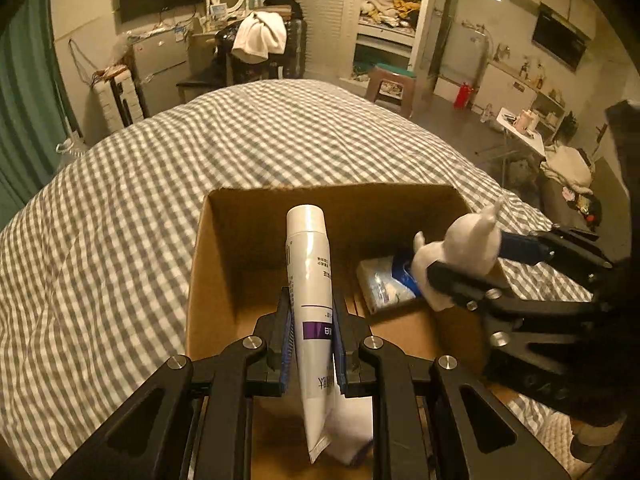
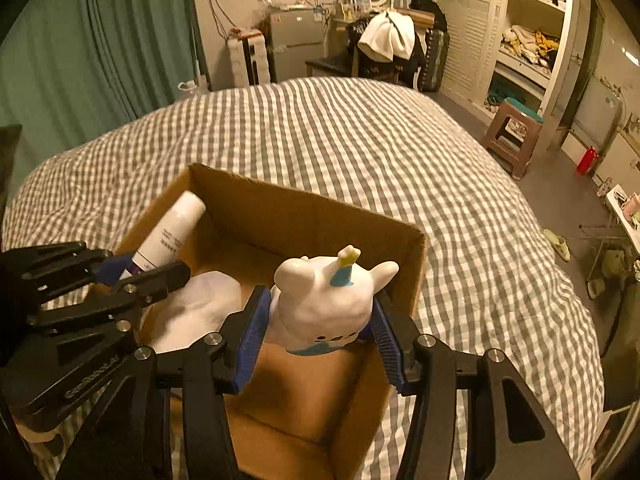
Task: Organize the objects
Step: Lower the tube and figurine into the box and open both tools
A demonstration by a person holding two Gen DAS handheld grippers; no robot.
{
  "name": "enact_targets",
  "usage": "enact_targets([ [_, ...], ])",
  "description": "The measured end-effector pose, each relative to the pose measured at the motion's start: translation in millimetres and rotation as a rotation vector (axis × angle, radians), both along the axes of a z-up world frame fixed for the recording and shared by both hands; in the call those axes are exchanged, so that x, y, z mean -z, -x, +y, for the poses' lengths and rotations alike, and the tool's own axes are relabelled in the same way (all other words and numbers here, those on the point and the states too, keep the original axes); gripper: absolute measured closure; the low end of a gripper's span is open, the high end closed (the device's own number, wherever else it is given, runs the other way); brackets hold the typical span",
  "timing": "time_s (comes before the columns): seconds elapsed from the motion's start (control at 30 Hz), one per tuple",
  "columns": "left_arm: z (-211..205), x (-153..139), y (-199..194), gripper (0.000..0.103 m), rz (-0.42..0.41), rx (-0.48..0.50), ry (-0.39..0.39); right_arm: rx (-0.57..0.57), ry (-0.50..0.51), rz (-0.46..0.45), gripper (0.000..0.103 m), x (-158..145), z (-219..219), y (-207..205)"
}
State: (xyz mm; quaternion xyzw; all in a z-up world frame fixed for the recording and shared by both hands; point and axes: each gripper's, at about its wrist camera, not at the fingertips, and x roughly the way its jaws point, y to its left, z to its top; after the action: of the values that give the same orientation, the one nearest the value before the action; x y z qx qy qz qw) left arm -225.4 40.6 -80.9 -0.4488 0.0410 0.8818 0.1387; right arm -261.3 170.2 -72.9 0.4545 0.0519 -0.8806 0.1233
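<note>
An open cardboard box (image 1: 212, 264) (image 2: 308, 208) sits on the checked bed. My left gripper (image 1: 311, 316) (image 2: 136, 272) is shut on a white tube with a purple band (image 1: 310, 280) (image 2: 170, 232) and holds it over the box's left part. My right gripper (image 2: 318, 312) (image 1: 476, 264) is shut on a white unicorn figure (image 2: 324, 304) (image 1: 460, 256) with a blue and yellow horn, over the box's right part. A blue and white tissue pack (image 1: 384, 280) and something white (image 2: 200, 308) lie inside the box.
The grey and white checked bedcover (image 1: 200, 152) (image 2: 360, 128) spreads around the box. Beyond the bed are a chair with a white towel (image 1: 260, 36), a stool (image 2: 512, 136), shelves (image 2: 528, 44) and a teal curtain (image 2: 100, 40).
</note>
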Motion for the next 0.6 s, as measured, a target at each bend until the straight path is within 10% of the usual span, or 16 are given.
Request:
enact_targets([
  [0.17,5,0,5,0.081,0.019,0.013,-0.011,0.01,-0.01,-0.015,0.05,8,3,8],
  [0.23,4,-8,0,0.066,0.038,0.031,-0.017,0.008,0.013,-0.01,0.025,2,9,6],
  [0.3,1,-20,-7,0.029,0.075,0.033,-0.01,0.013,0.042,0.026,0.024,-14,19,-3],
  [0.37,-1,-35,-17,0.019,0.129,0.014,-0.009,0.015,0.066,0.05,0.023,-30,30,-13],
  [0.6,-5,-78,-51,0.011,0.195,-0.044,0.061,0.045,0.029,0.144,0.014,-88,49,-60],
])
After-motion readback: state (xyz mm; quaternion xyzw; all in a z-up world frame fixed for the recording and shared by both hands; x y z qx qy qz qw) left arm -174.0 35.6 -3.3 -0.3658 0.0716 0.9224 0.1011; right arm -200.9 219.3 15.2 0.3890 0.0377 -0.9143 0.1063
